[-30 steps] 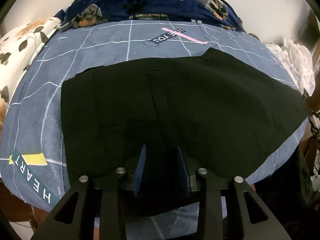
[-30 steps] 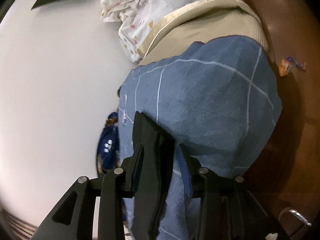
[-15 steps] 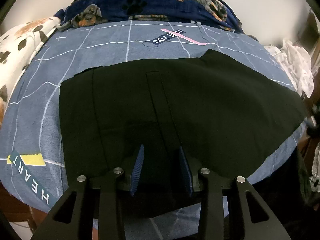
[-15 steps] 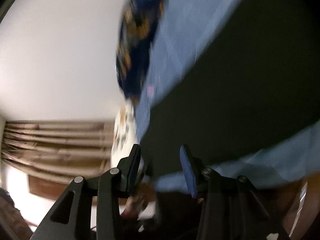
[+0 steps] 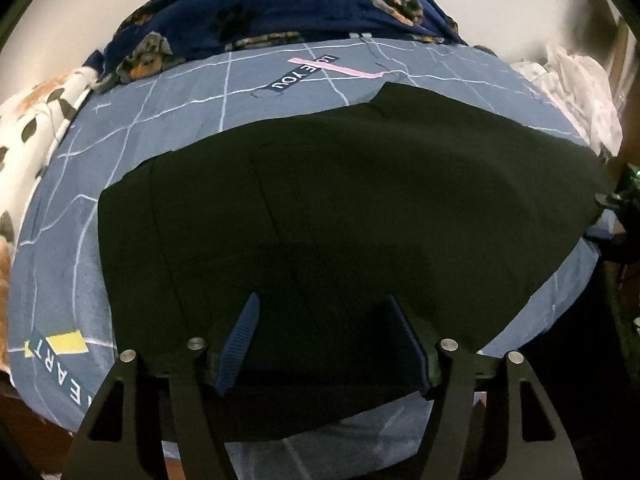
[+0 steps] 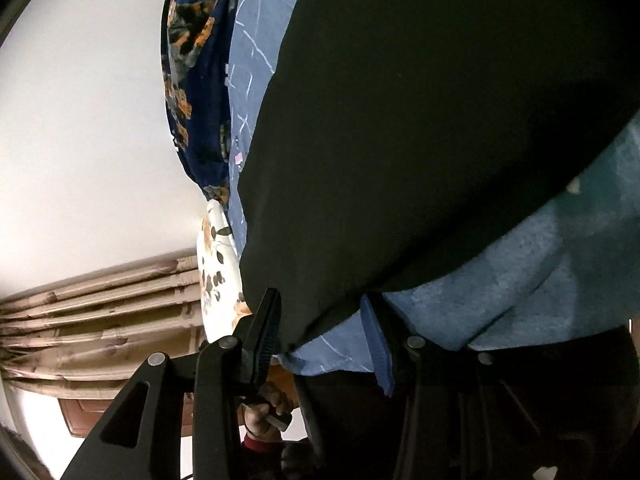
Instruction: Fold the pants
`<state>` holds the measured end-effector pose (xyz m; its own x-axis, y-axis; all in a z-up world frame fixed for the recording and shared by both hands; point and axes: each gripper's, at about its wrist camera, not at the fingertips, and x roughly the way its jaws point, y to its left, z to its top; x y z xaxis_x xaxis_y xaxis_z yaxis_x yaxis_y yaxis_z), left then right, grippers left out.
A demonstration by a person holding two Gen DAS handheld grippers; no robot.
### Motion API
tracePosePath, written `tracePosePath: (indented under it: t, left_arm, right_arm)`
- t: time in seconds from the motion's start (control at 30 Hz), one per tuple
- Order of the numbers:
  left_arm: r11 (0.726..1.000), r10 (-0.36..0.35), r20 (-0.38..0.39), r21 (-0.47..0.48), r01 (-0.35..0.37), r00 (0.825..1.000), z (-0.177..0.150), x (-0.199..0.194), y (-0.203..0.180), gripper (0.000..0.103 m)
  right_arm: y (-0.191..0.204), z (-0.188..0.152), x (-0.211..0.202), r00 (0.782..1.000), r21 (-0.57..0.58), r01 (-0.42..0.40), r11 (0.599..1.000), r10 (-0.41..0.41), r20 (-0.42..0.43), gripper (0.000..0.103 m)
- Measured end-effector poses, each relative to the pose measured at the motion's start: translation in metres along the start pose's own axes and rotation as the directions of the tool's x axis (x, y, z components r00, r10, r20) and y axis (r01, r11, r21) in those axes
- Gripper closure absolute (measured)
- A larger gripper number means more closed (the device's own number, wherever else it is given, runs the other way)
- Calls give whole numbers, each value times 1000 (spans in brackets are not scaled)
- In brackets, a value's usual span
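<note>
The black pants [image 5: 360, 208] lie spread flat across the blue bed sheet [image 5: 168, 112]. My left gripper [image 5: 322, 312] is open, its fingers wide apart just above the near part of the pants, holding nothing. In the right wrist view the pants [image 6: 420, 120] fill the upper right, seen sideways. My right gripper [image 6: 320, 312] is open at the near edge of the pants, with the hem and the sheet's edge [image 6: 540, 264] lying between its fingers.
A navy dog-print blanket [image 5: 288, 12] is bunched at the far side of the bed. A white spotted pillow [image 5: 28, 136] lies at the left, and white cloth [image 5: 576, 88] is piled at the right. Curtains [image 6: 100, 312] hang beyond the bed.
My left gripper's fingers have spread wider over the pants. My right gripper has let go of the pants and swung round from the bed's corner to their near edge, now open.
</note>
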<state>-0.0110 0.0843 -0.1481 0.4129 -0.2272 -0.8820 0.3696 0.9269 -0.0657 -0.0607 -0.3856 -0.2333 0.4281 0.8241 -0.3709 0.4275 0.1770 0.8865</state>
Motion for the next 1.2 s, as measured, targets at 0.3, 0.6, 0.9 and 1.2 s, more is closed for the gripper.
tracePosePath:
  t: [0.3, 0.6, 0.9, 1.2]
  left_arm:
    - [974, -172, -6, -151, 169, 985, 3, -10, 24, 36]
    - [978, -152, 23, -141, 154, 988, 5, -17, 21, 36]
    - [975, -126, 8, -185, 125, 992, 5, -12, 32, 36]
    - [978, -99, 0, -185, 98, 995, 4, -10, 33, 36]
  right_arm:
    - [5, 0, 0, 1000, 9, -19, 1000, 19, 12, 62]
    - [0, 6, 11, 998, 30, -57, 998, 56, 35, 62]
    - [-7, -1, 25, 999, 13, 16, 1000, -17, 45, 98]
    - [-4, -5, 27, 995, -25, 86, 996, -85, 54, 101]
